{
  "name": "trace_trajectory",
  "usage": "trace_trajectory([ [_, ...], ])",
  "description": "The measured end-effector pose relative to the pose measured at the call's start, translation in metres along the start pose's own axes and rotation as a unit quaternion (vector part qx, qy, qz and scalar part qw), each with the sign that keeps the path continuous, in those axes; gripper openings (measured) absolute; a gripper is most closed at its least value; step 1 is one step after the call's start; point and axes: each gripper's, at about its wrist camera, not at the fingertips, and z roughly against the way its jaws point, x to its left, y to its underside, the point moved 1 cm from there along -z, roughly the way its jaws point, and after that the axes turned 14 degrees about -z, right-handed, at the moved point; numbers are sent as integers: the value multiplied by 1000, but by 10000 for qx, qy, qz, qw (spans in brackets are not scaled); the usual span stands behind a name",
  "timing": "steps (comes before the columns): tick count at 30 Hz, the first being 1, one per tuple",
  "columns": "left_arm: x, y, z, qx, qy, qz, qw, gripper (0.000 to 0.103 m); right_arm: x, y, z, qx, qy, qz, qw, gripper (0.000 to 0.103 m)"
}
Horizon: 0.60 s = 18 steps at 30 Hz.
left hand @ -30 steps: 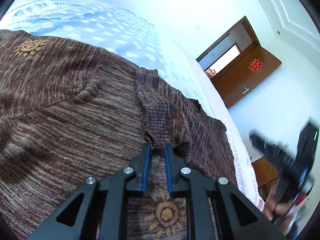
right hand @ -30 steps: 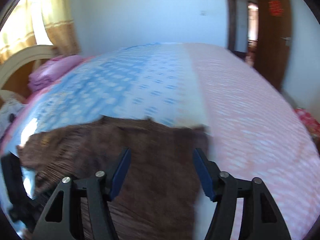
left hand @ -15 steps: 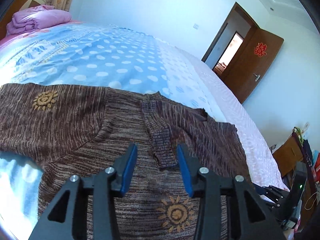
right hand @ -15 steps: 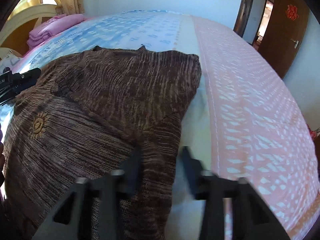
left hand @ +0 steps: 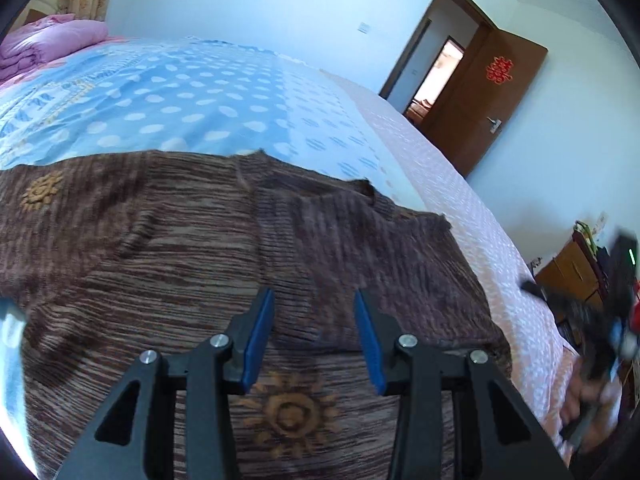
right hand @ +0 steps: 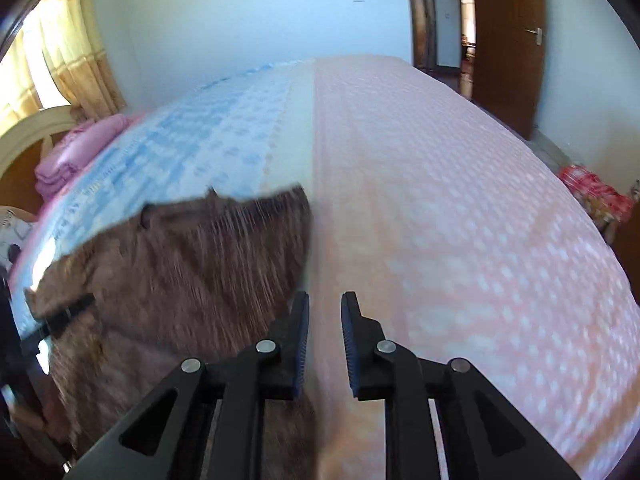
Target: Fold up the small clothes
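Observation:
A brown striped knit garment (left hand: 200,260) with orange sun motifs (left hand: 288,412) lies spread on the bed. My left gripper (left hand: 313,296) hovers over its middle, jaws open, nothing between the blue pads. My right gripper (right hand: 325,298) is over the pink sheet just right of the garment's right edge (right hand: 296,248). Its jaws stand a narrow gap apart and only sheet shows between them. In the left wrist view the right gripper (left hand: 580,320) is a blur at the far right, off the garment.
The bed cover is blue with white dots (left hand: 180,100) on the left and pink (right hand: 440,200) on the right. A folded pink quilt (left hand: 48,40) lies at the headboard. Beyond the bed's right side are a brown door (left hand: 492,100) and a wooden cabinet (left hand: 572,276).
My left gripper let go of the fold of knit fabric, opened and drew back upward. My right gripper's jaws narrowed, and it swung right, from the garment's edge onto the pink sheet.

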Motion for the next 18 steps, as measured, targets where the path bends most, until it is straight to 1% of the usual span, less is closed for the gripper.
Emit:
trace_trajectory([
  [3, -22, -2, -5, 50, 174, -244, 9995, 44, 21, -33, -57, 310, -18, 271, 9992, 17],
  [5, -37, -5, -9, 65, 269, -399, 9988, 44, 26, -49, -91, 525, -50, 290, 9982, 17],
  [6, -45, -7, -12, 86, 327, -502, 9982, 56, 29, -50, -106, 714, -110, 324, 9969, 17],
  [7, -54, -9, -16, 84, 345, -613, 9975, 64, 26, -49, -117, 899, -41, 395, 9952, 17],
  [8, -61, -11, -19, 55, 314, -696, 9971, 78, 27, -50, -125, 882, 8, 446, 9951, 17],
  [9, -66, -14, -23, 14, 272, -766, 9967, 84, 27, -52, -123, 819, -27, 501, 9954, 13],
  [10, -70, -15, -26, 1, 257, -803, 9964, 86, 27, -53, -123, 743, 45, 528, 9958, 8],
  [11, -73, -17, -33, 29, 243, -838, 9962, 89, 23, -56, -122, 569, 190, 483, 9970, 5],
  [12, -76, -18, -37, 77, 236, -850, 9961, 89, 16, -61, -123, 444, 372, 423, 9974, 3],
  [13, -77, -18, -42, 147, 230, -849, 9960, 89, 7, -65, -125, 318, 679, 334, 9966, 0],
  [14, -78, -18, -46, 193, 225, -837, 9961, 89, -8, -70, -132, 302, 792, 93, 9964, 0],
  [15, -79, -18, -49, 240, 218, -837, 9960, 89, -24, -75, -135, 189, 873, -154, 9959, 0],
  [17, -79, -14, -51, 319, 204, -937, 9949, 89, -36, -78, -130, 146, 668, -447, 9967, 0],
  [18, -77, -12, -51, 348, 143, -1001, 9943, 89, -36, -77, -123, 81, 680, -440, 9967, 0],
])
